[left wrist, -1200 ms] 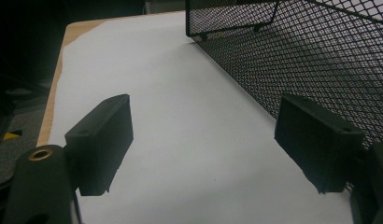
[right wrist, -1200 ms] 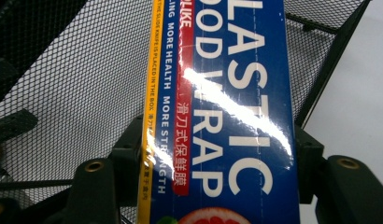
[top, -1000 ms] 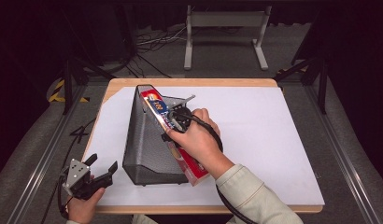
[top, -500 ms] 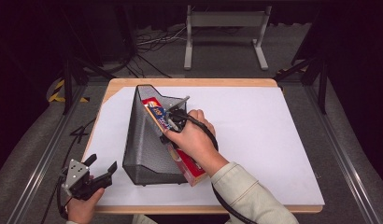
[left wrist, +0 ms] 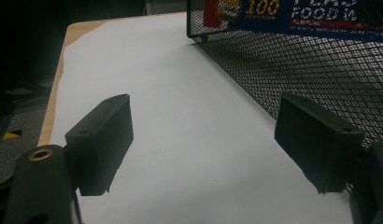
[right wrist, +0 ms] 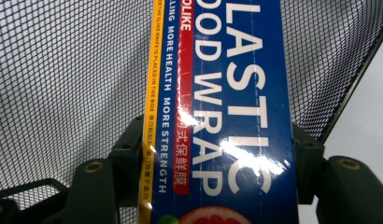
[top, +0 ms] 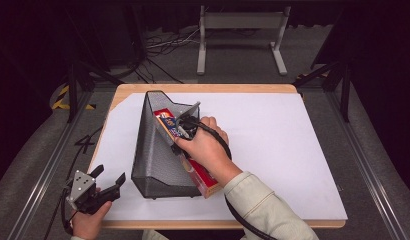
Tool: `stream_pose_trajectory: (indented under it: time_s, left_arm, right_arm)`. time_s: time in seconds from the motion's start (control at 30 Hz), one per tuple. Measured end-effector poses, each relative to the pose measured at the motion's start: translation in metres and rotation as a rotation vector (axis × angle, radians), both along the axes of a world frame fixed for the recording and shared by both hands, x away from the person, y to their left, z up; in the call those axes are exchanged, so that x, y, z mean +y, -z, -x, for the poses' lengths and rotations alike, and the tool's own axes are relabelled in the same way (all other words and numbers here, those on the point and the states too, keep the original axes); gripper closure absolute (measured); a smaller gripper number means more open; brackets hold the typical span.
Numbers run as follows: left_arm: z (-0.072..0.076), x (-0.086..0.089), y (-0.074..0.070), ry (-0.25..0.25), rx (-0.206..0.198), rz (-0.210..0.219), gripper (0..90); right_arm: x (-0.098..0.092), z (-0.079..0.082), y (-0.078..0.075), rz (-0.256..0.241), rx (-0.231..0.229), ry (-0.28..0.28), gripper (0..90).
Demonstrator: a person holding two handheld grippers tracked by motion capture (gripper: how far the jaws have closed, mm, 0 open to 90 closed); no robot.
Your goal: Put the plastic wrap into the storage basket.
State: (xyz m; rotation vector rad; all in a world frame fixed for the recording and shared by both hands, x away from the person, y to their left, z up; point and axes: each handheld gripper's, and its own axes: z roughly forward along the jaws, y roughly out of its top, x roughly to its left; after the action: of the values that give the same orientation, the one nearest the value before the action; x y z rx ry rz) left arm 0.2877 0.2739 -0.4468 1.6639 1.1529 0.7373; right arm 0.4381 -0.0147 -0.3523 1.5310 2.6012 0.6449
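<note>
Much of the plastic wrap box [top: 193, 160] is hidden in the high view: the right hand [top: 203, 147] covers its middle, and the right gripper [top: 185, 127] sits under the fingers, so only a cable and a bit of black frame show there. Its far end lies inside the black mesh file holder [top: 153, 160], and its near end juts out past the holder's low front toward the person. The box's long axis runs from the near right up to the far left, and it leans against the holder's right wall. From the right gripper view, the box [right wrist: 222, 112] runs straight up between the two jaws, which press on its long sides, its lettering reading along its length; both ends are cut off by the frame, with mesh [right wrist: 68, 79] behind. The left gripper [top: 105, 185] is held by the left hand [top: 88, 220] at the table's near left corner, jaws spread wide and holding nothing; in its own view they frame white paper [left wrist: 180, 140], with the holder's mesh wall [left wrist: 320, 70] beside the right jaw.
</note>
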Motion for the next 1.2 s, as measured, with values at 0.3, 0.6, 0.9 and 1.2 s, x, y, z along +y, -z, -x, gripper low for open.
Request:
stream_pose_trajectory:
  time_s: [0.3,0.6,0.9,1.2]
  left_arm:
    - [-0.001,-0.001,0.000,0.006,0.000,-0.003,20.3]
    - [-0.002,-0.002,0.000,0.005,0.001,0.002,20.3]
    - [-0.006,-0.004,0.001,0.014,0.008,0.001,20.2]
    - [-0.004,-0.003,0.001,0.005,0.006,0.006,20.2]
  right_arm:
    - [0.002,-0.003,0.000,0.001,0.016,0.004,37.9]
    - [0.000,0.001,-0.006,-0.059,-0.050,0.002,31.1]
    - [-0.012,0.008,-0.018,-0.119,-0.160,-0.036,24.7]
    - [-0.025,0.019,-0.035,-0.162,-0.228,-0.064,24.2]
